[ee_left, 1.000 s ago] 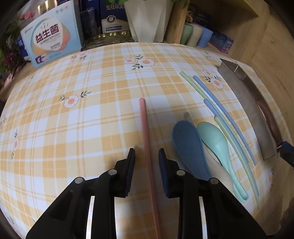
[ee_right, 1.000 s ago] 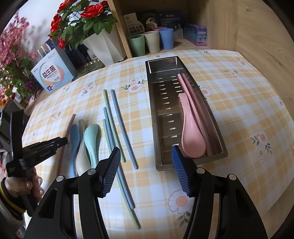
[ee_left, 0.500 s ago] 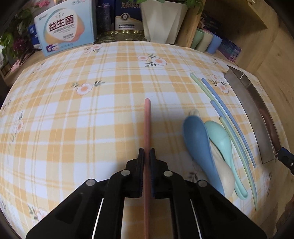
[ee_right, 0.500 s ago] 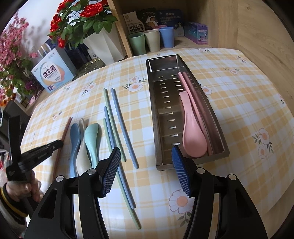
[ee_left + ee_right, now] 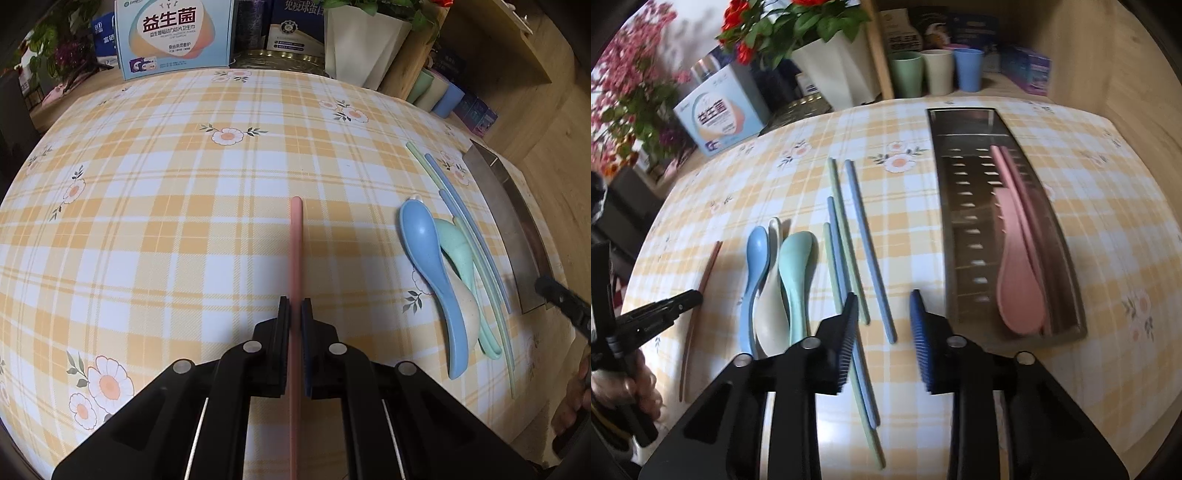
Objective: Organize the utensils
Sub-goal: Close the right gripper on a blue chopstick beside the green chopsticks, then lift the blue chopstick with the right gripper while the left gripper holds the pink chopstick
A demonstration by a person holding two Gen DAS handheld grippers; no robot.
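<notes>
Left wrist view: our left tongs (image 5: 295,308) are clamped on the pink chopstick (image 5: 296,243), which runs straight ahead from between the pads over the checked table (image 5: 166,206). To its right lie the blue spoon (image 5: 428,258), the green spoon (image 5: 460,251) and a cream spoon (image 5: 467,314) partly under them, then the green and blue chopsticks (image 5: 476,236), then the steel tray (image 5: 506,221) at the table's edge.

Right wrist view: our right tongs (image 5: 884,325) have just been closing, yet the pads stand apart and press on nothing; one blue chopstick (image 5: 873,254) has its near end between them, on the table. Left of it lie three more chopsticks, green and blue, close together. Further left the three spoons lie side by side, touching, bowls away from us. At far left our left tongs (image 5: 696,295) grip the pink chopstick (image 5: 709,266); a hand (image 5: 631,391) holds their handle. On the right the tray (image 5: 960,221) holds a pink spoon (image 5: 1017,280) and a pink chopstick along its right wall.

Beyond the table: a box (image 5: 716,114), a white flowerpot (image 5: 834,70) with red flowers, three cups (image 5: 936,70) on a shelf.
</notes>
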